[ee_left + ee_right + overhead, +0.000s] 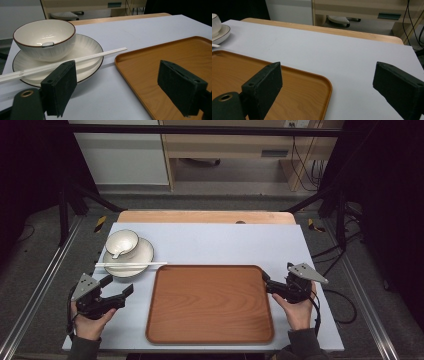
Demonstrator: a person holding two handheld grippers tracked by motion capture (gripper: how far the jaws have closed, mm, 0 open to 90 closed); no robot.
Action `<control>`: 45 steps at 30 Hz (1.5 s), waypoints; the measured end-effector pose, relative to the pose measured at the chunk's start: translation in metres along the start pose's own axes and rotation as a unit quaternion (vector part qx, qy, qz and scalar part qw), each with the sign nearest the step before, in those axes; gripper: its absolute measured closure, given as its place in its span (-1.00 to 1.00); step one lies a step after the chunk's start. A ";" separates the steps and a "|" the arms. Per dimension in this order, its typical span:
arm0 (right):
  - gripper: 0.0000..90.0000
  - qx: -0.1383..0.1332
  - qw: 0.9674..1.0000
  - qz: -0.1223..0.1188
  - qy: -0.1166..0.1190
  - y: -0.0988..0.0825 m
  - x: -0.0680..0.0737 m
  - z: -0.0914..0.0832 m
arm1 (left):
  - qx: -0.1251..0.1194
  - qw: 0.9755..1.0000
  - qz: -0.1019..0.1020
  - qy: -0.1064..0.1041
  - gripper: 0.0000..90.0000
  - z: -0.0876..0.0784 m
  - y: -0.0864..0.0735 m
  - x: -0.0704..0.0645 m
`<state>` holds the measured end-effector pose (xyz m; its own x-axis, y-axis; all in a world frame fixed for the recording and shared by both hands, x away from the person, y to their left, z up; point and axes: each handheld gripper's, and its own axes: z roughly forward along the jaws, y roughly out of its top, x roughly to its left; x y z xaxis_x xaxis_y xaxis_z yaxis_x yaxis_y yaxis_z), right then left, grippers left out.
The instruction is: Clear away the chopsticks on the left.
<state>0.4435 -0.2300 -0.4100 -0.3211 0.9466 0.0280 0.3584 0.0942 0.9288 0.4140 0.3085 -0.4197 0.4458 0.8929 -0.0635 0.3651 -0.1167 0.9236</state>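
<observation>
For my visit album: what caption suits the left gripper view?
Open left gripper facing bowl on plate, chopsticks across, beside tray.

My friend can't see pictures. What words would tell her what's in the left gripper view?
A white bowl sits on a white plate on a pale table, with white chopsticks lying across the plate's rim. An empty wooden tray lies to the right. The left gripper is open in front, holding nothing.

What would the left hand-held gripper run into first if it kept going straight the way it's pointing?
Probably the near left edge of the wooden tray. The left hand-held gripper stands open, aimed between the tray and the plate with the chopsticks across it; depth is hard to judge.
</observation>
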 end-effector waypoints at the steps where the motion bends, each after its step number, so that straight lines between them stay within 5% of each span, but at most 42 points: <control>1: -0.80 0.000 1.000 0.000 0.000 0.000 0.000 0.000 | 0.000 1.000 0.000 0.000 -0.66 0.000 0.000 0.000; 14: -0.81 0.005 1.000 -0.010 0.009 0.001 0.009 0.002 | 0.037 0.998 0.042 -0.017 -0.62 0.005 0.002 0.016; 27: -0.81 0.021 1.000 -0.018 0.015 -0.001 0.018 0.008 | 0.093 0.992 0.088 -0.006 -0.52 0.030 0.011 0.045; 34: -0.81 0.022 0.999 -0.018 0.014 -0.001 0.018 0.009 | 0.115 0.988 0.099 0.003 -0.40 0.050 0.010 0.055; 45: -0.81 0.028 0.999 -0.022 0.017 -0.002 0.019 0.011 | 0.121 0.988 0.092 0.015 -0.30 0.070 0.009 0.074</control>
<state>0.4464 -0.2092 -0.4156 -0.3665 0.9304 0.0014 0.3922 0.1531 0.9070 0.5076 0.3433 -0.4426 0.4997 0.8589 0.1119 0.4668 -0.3759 0.8005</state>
